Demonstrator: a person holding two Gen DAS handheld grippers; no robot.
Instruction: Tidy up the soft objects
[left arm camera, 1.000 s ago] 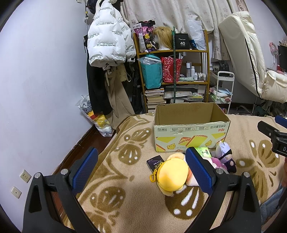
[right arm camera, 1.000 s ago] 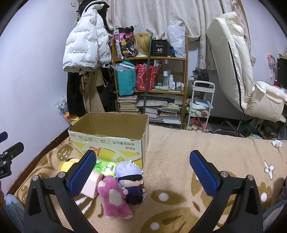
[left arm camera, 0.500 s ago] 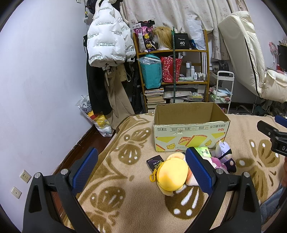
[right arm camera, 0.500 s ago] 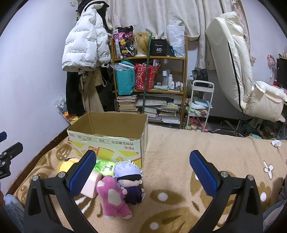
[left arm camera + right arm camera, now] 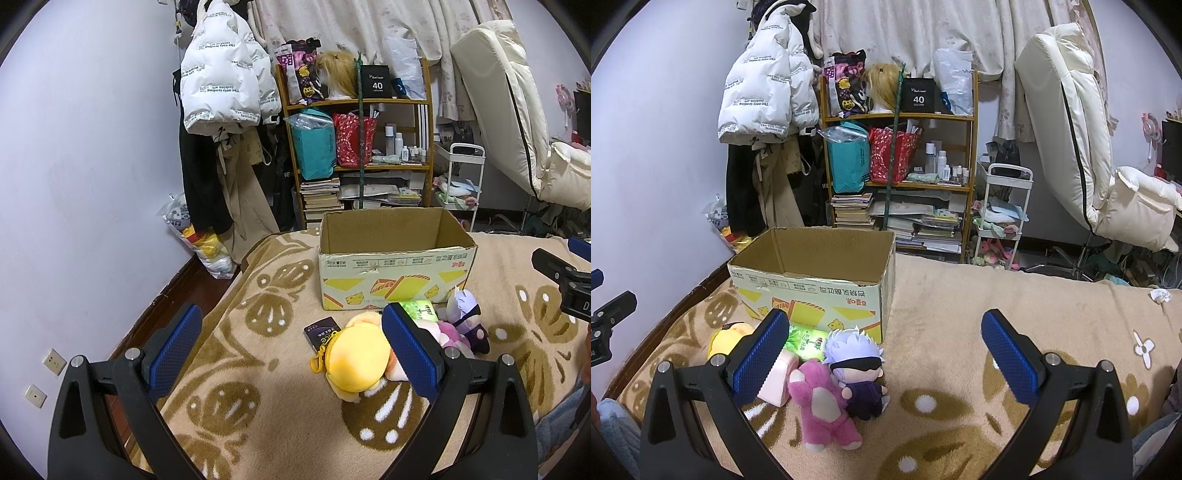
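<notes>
Plush toys (image 5: 846, 380) crowded before cardboard box (image 5: 812, 291)

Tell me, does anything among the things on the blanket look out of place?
Yes. A small dark flat card box and a green plastic packet lie among the plush toys, and neither looks soft. The open cardboard box has a small tear at its front rim.

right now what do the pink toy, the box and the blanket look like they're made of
Pink toy: plush, fuzzy long-pile fabric, probably soft stuffing; the outline looks furry.
Box: corrugated cardboard, matte brown inside, printed yellow and white outside; the top edges are ragged and torn.
Blanket: fleece-like knit, matte and nubby, with a tan and brown pattern; the exact fibre cannot be told.
</notes>
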